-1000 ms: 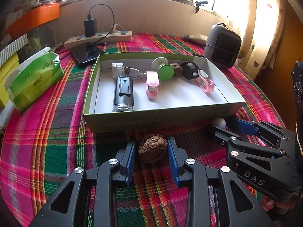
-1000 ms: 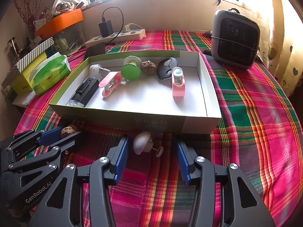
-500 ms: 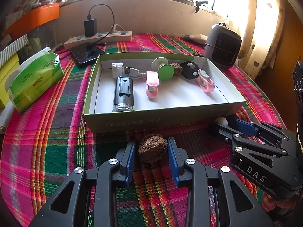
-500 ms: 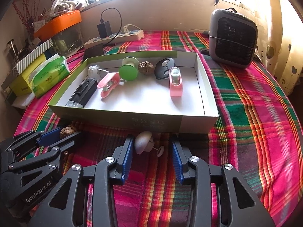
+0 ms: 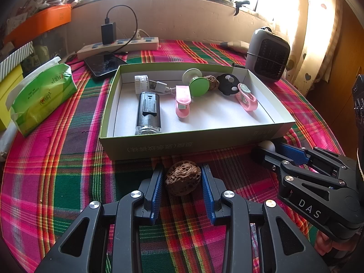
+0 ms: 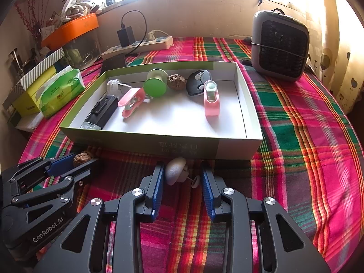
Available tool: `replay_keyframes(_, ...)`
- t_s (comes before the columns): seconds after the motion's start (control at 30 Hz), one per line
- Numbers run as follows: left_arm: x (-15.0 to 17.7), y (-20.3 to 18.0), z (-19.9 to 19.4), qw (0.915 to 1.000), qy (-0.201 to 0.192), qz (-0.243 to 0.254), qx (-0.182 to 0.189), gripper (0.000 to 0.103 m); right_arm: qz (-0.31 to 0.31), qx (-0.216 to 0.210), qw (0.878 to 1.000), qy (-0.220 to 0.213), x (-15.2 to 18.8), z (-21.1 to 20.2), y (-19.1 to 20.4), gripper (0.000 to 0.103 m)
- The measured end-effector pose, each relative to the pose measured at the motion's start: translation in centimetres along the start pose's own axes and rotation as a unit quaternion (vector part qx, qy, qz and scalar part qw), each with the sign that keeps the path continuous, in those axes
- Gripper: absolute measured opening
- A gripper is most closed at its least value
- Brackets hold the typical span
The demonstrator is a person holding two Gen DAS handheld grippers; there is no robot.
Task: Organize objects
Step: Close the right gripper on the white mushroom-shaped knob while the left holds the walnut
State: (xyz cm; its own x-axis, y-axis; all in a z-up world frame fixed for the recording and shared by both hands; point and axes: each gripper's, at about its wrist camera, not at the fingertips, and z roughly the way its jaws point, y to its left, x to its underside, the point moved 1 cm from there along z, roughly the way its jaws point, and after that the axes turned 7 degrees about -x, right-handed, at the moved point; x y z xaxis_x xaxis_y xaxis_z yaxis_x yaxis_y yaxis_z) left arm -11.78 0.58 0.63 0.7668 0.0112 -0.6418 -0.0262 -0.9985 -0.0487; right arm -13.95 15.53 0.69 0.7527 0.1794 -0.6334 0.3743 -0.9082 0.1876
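Blue ribbed pads of the right gripper (image 6: pixel 182 179) are closing in on a small white knob (image 6: pixel 175 173) that lies on the plaid cloth, its thin pin and little end disc pointing toward the right-hand pad. A second ago those jaws stood much wider; now the left-hand pad seems to touch the knob's dome, while a sliver of cloth shows between the disc and the other pad, so the grasp is not yet made.

The left gripper (image 5: pixel 182 179) has not changed: its jaws sit at the same width about a brown walnut (image 5: pixel 183 178), the pads touching or very nearly touching its sides, and I cannot tell if they press.

Both things rest on the counter just in front of the near wall of the green box (image 6: pixel 141 140), which already holds another walnut, clips and a black case. Judging by this, both pickups are nearly set, and lifting over that wall comes next.
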Motion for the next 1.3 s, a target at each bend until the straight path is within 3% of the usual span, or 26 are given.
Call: replay_keyframes(1.3, 0.04, -0.18, -0.19, 1.0000, 0.000, 0.001, -0.004, 0.030, 0.000, -0.018, 1.000, -0.005, 0.35, -0.56, 0.50, 0.033)
